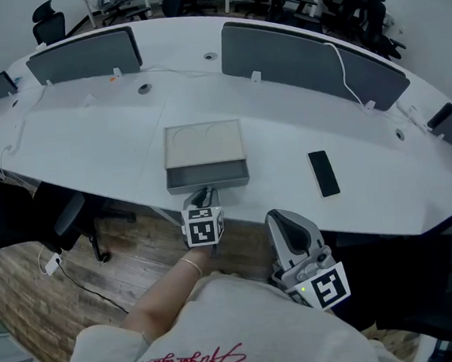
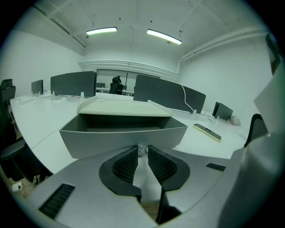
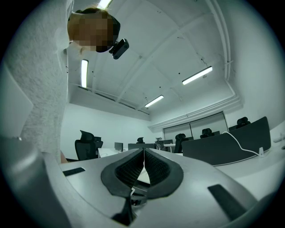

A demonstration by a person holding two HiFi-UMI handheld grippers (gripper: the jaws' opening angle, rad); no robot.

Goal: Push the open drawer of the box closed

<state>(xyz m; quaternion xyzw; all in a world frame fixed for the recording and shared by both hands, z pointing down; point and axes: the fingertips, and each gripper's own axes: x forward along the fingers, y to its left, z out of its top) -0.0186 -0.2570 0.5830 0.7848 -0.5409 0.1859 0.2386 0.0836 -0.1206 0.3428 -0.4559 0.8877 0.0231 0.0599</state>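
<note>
A small box with a beige top (image 1: 203, 142) stands near the front edge of the white table (image 1: 95, 141). Its grey drawer (image 1: 207, 176) is pulled out toward me. My left gripper (image 1: 204, 193) sits just in front of the drawer's front wall, tips close to it. In the left gripper view the drawer (image 2: 122, 133) fills the middle, and the left gripper (image 2: 142, 148) shows a narrow gap between its jaws with nothing gripped. My right gripper (image 1: 280, 219) hangs off the table by my body, shut and empty, and in its own view the right gripper (image 3: 143, 153) points up toward the ceiling.
A black phone (image 1: 323, 172) lies on the table right of the box. Grey divider screens (image 1: 310, 61) stand along the back. Office chairs sit under the table edge at the left (image 1: 63, 220) and at the right (image 1: 434, 275).
</note>
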